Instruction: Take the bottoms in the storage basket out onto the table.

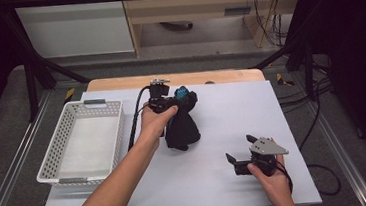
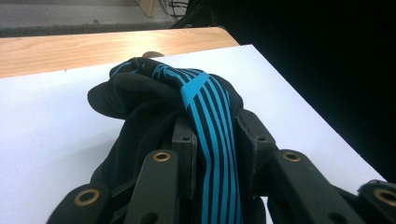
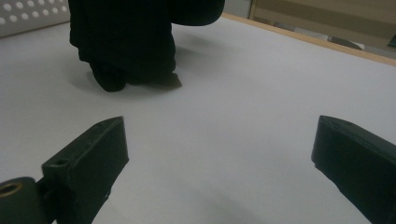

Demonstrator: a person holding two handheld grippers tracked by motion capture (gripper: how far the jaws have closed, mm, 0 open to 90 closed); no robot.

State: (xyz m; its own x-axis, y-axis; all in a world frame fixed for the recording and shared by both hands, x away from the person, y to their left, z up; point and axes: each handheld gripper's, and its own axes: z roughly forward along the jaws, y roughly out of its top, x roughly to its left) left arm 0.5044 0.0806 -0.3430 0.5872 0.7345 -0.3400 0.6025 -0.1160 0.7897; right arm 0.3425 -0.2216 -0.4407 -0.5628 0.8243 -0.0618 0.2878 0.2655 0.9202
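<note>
The right hand is reaching in from the near edge, keeping the right gripper low over the white board, its jaws spread wide and grasping nothing. Farther off, the left forearm is stretching diagonally forward, and the left gripper is pinching a black garment with blue stripes, which is hanging onto the board beside the white basket.
</note>
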